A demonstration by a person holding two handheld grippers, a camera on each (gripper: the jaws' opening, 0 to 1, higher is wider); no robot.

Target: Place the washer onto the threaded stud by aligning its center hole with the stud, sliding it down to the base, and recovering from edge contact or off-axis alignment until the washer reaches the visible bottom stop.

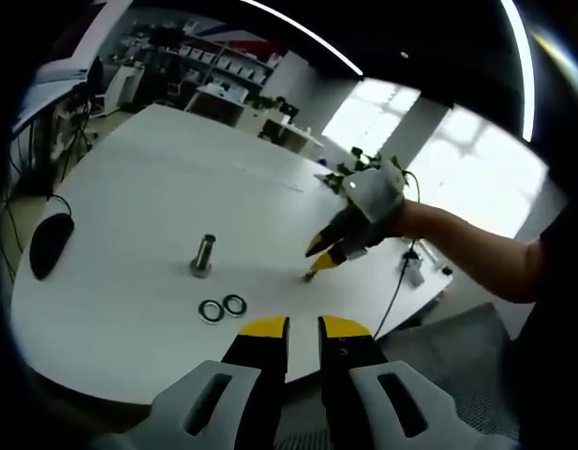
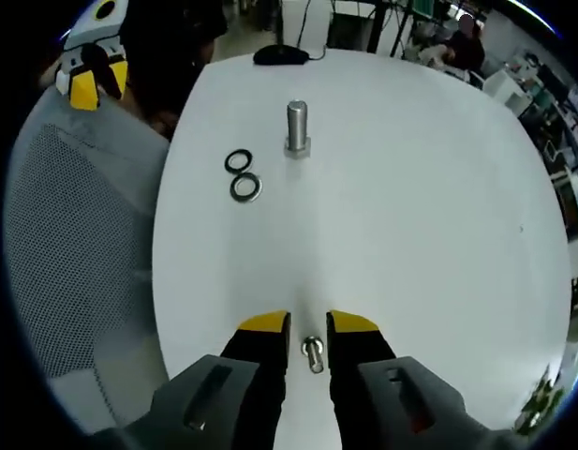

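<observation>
A steel threaded stud (image 1: 202, 255) (image 2: 297, 128) stands upright on its hex base on the white table (image 1: 129, 187) (image 2: 410, 187). Two ring washers lie flat side by side near it (image 1: 211, 310) (image 1: 235, 304) (image 2: 238, 160) (image 2: 245, 187). My left gripper (image 1: 304, 328) hovers off the table's near edge, jaws a narrow gap apart with nothing between them. My right gripper (image 2: 307, 323) (image 1: 326, 251) is low over the table, straddling a small short bolt (image 2: 313, 352) (image 1: 309, 275). A sliver of gap shows beside the bolt.
A black computer mouse (image 1: 47, 244) (image 2: 281, 56) lies at the table's edge beyond the stud. A grey mesh chair (image 2: 73, 253) stands beside the table. A gloved hand (image 1: 373, 197) holds the right gripper. Shelves and desks fill the background.
</observation>
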